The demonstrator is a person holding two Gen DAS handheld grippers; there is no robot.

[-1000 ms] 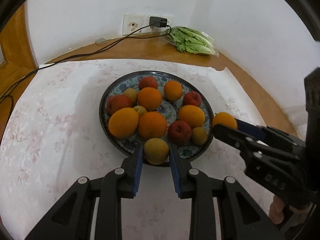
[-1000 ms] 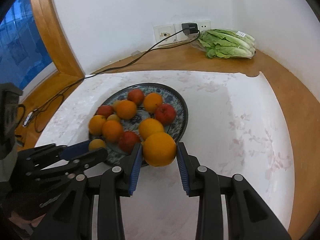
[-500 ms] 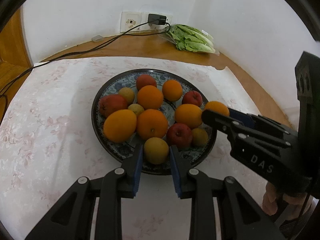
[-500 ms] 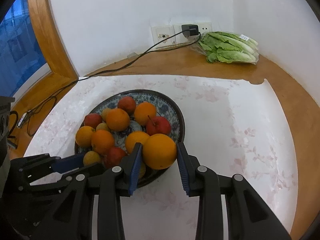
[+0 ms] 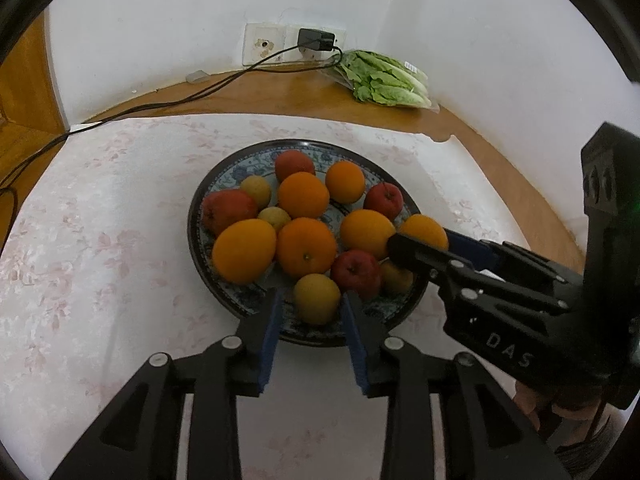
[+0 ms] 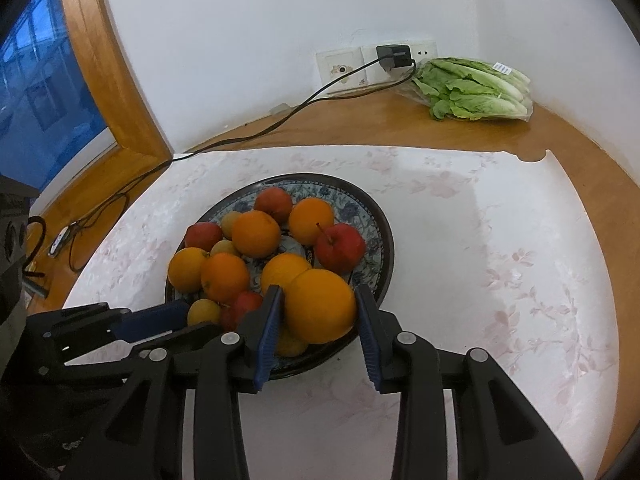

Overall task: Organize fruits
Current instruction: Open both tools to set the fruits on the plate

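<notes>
over the patterned plate (image 5: pixel 224 296) on the desk, the left tool (image 5: pixel 311 312) is parted narrowly around a yellowish fruit (image 5: pixel 317 298), while the right tool (image 6: pixel 318 312) grips an orange (image 6: pixel 320 305) above the plate's near rim.

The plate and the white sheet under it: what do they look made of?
Plate: likely glazed ceramic, given its glossy dark rim and blue floral pattern. White sheet: probably paper or thin plastic, smooth with a faint pink flower print and a torn far corner; which one is unclear.
</notes>
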